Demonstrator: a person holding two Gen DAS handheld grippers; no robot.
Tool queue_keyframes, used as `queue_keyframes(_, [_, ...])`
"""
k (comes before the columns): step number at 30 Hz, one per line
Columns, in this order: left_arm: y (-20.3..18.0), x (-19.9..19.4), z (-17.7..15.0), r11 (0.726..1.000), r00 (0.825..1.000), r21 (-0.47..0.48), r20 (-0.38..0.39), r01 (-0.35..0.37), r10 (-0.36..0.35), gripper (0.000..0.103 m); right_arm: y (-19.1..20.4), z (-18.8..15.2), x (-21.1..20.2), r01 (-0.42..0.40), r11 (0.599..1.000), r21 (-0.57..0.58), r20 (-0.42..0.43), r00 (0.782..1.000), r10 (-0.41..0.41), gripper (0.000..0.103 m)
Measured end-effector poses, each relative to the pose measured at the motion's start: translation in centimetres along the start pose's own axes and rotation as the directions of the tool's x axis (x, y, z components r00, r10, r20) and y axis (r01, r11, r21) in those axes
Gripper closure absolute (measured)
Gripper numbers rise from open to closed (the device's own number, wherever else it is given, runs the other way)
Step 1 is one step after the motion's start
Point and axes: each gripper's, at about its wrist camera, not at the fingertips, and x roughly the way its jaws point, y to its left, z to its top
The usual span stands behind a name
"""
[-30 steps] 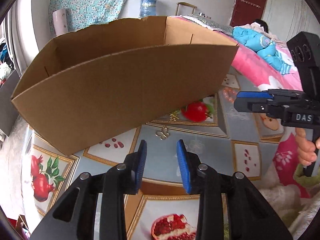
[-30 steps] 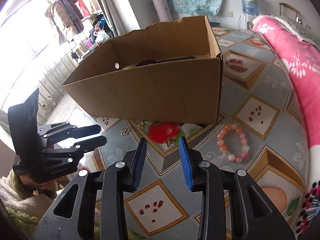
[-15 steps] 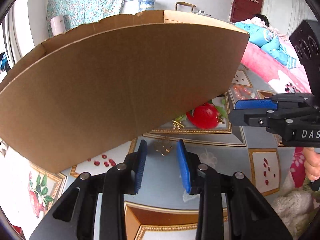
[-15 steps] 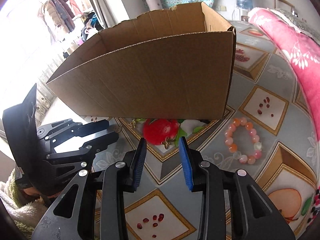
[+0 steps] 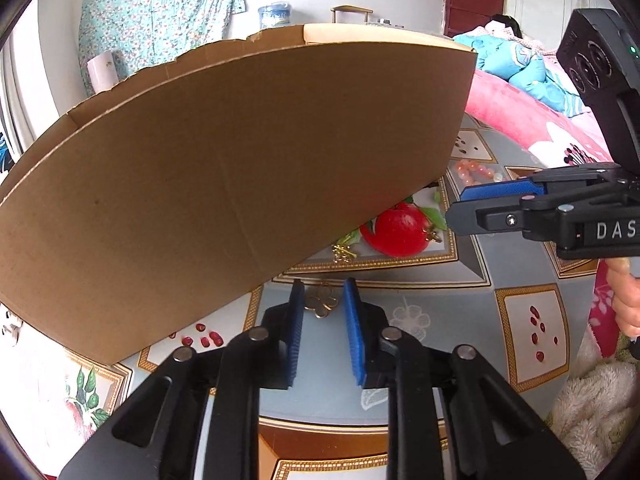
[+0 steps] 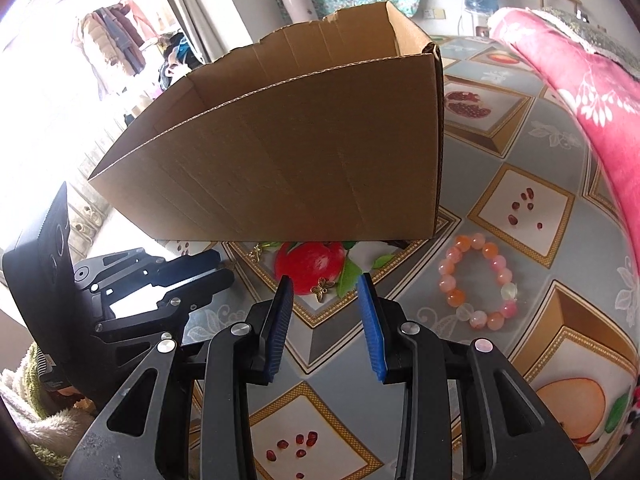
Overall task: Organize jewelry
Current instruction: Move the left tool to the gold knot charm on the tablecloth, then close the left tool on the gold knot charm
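A gold clover charm [image 5: 322, 302] lies on the patterned tablecloth between the tips of my left gripper [image 5: 323, 290]. Its jaws are closing and the blue pads stand just clear of the charm. A gold butterfly charm [image 6: 323, 289] lies on the printed red pomegranate, between the tips of my right gripper [image 6: 325, 286], which is open and not touching it. A third gold piece [image 5: 343, 254] sits by the foot of the cardboard box [image 5: 240, 160]. A pink and orange bead bracelet [image 6: 478, 280] lies to the right of the box. Each gripper shows in the other's view: right gripper [image 5: 460, 208], left gripper [image 6: 218, 270].
The tall box wall stands right behind both charms. A pink quilt [image 6: 580, 68] borders the table on the right. A fluffy sleeve and a hand [image 5: 624, 300] hold the right gripper. The box's inside is hidden from both views.
My left gripper has dropped and moved in toward the box, coming over the clover charm, and its jaws have narrowed around it. The right gripper has barely moved.
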Motion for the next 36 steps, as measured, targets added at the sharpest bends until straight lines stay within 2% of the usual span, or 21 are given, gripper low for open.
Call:
queue_keyframes(10, [-0.1,-0.1,-0.1,1.000,1.000,0.002,0.002,-0.004,0.004,0.088,0.2,-0.5,-0.5,0.020,1.000,-0.014,0.006,1.000,-0.020,0.070])
queue_keyframes(25, [0.1,-0.4,-0.4,1.000,1.000,-0.015,0.004,-0.003,0.003,0.088,3.8,-0.7,1.8,0.148,0.976,-0.160,0.006,0.989,-0.149,0.070])
queue_keyframes(29, [0.1,-0.5,-0.4,1.000,1.000,-0.019,0.006,0.000,0.000,0.088,4.3,-0.5,2.4,0.159,0.972,-0.171,0.015,0.987,-0.159,0.070])
queue_keyframes(33, [0.2,-0.5,-0.4,1.000,1.000,-0.020,0.006,0.002,-0.002,0.088,5.3,-0.7,2.8,0.191,0.956,-0.223,0.030,0.982,-0.189,0.074])
queue_keyframes(36, [0.1,-0.4,-0.4,1.000,1.000,-0.021,0.007,0.001,-0.001,0.088,5.7,-0.9,2.9,0.191,0.952,-0.239,0.031,0.981,-0.189,0.080])
